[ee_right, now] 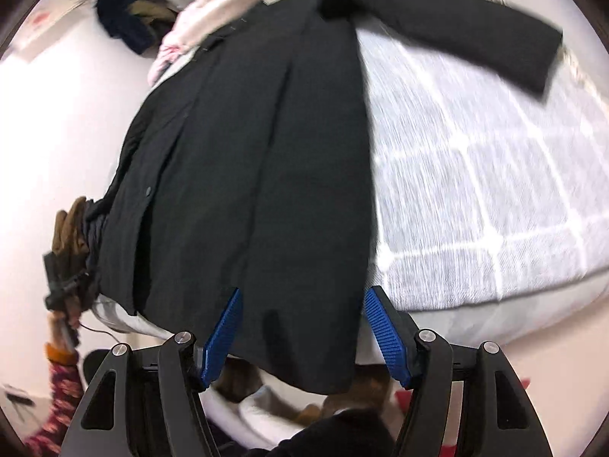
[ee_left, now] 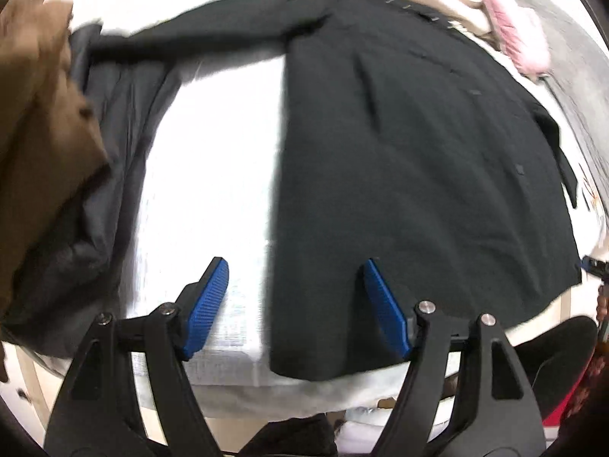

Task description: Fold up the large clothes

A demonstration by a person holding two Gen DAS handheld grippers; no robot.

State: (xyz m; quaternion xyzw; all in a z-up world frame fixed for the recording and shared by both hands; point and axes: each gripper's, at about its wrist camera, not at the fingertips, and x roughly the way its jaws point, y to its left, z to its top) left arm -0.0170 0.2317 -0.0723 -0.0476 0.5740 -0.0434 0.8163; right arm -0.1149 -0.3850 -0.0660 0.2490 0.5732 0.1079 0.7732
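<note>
A long black coat (ee_left: 399, 144) lies flat on a white quilted bed (ee_left: 213, 175), hem toward me, one sleeve (ee_left: 213, 34) stretched out to the left. My left gripper (ee_left: 295, 266) is open and empty, hovering over the coat's left hem edge. In the right wrist view the same coat (ee_right: 259, 167) hangs slightly over the bed's near edge, its sleeve (ee_right: 468, 34) spread to the right. My right gripper (ee_right: 302, 295) is open and empty above the hem, its jaws straddling the coat's right part.
A brown garment (ee_left: 34, 122) and a dark grey one (ee_left: 110, 122) are piled at the bed's left. Beige and pink clothes (ee_left: 510, 30) lie past the collar. White quilt (ee_right: 495, 175) shows right of the coat. A dark bundle (ee_right: 129, 11) lies on the floor.
</note>
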